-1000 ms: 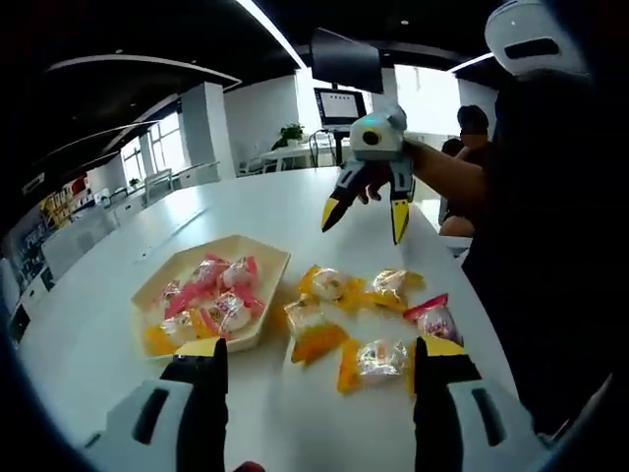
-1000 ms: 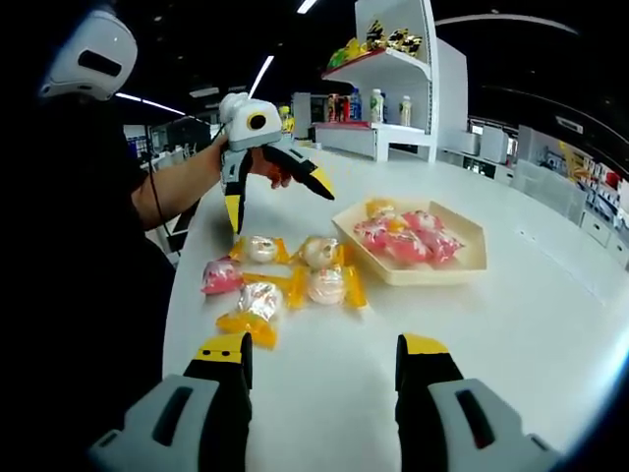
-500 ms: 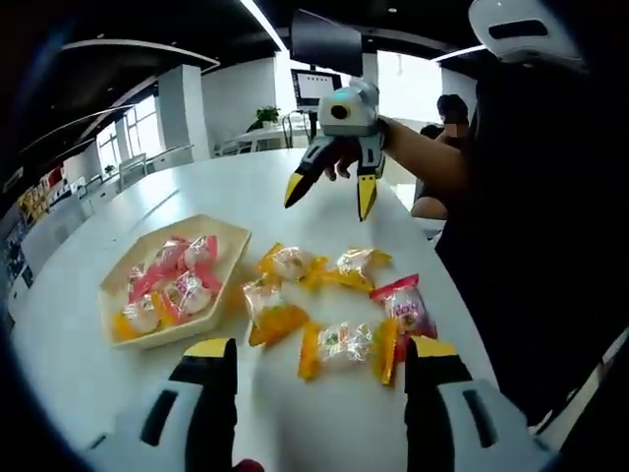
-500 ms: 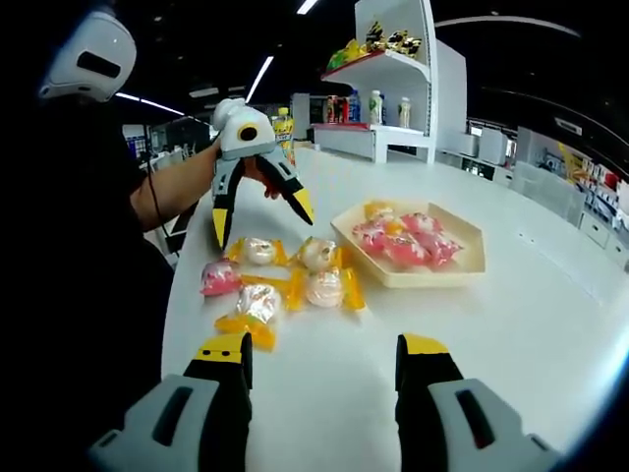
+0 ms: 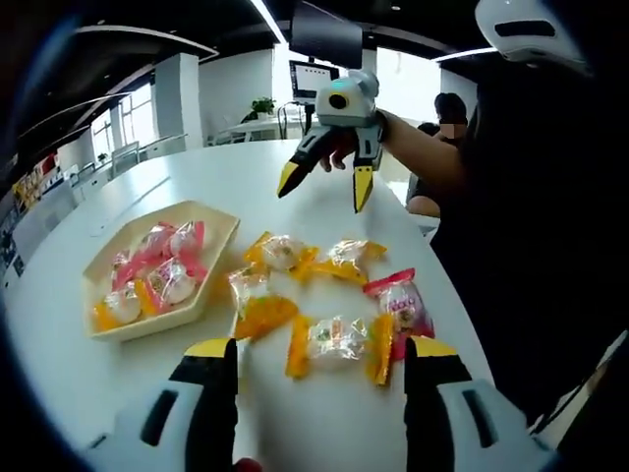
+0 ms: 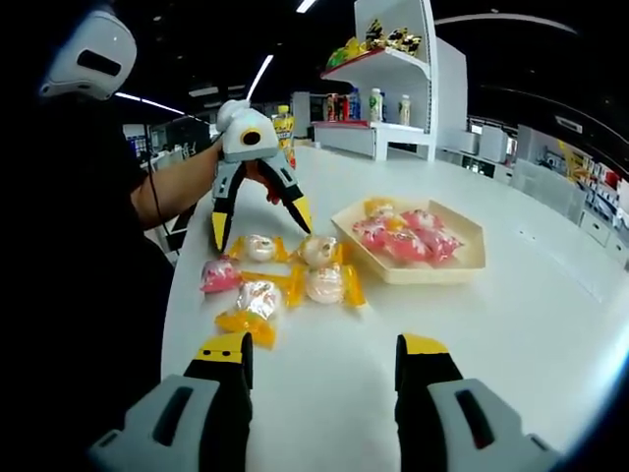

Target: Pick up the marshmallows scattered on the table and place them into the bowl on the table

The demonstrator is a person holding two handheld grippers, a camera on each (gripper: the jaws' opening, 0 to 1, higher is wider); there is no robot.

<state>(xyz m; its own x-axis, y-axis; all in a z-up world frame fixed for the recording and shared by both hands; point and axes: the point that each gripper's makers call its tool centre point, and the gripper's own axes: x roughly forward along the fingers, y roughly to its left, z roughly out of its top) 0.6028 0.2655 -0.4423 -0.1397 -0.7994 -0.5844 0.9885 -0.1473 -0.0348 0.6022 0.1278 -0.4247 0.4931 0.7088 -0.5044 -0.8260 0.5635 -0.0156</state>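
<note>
i'm holding the left gripper (image 6: pixel 257 218) wide above the yellow-wrapped marshmallow (image 6: pixel 259 248) at the far edge of the scatter; the right gripper (image 5: pixel 322 187) is hanging wide too, holding nothing; five wrapped marshmallows are lying on the white table (image 6: pixel 550 324) beside the hexagonal bowl (image 6: pixel 472 258); i'm judging it best to straddle the puffed middle, not the crinkly ends, before closing.

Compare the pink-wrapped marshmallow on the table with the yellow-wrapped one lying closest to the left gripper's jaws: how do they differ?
The pink-wrapped marshmallow has a pink and red wrapper; the yellow-wrapped marshmallow has clear film with yellow twisted ends. In the left gripper view the pink one lies nearer the person's body, at the edge of the cluster, while the yellow one sits between the left gripper's open jaws. Both lie loose on the table, outside the bowl.
</note>
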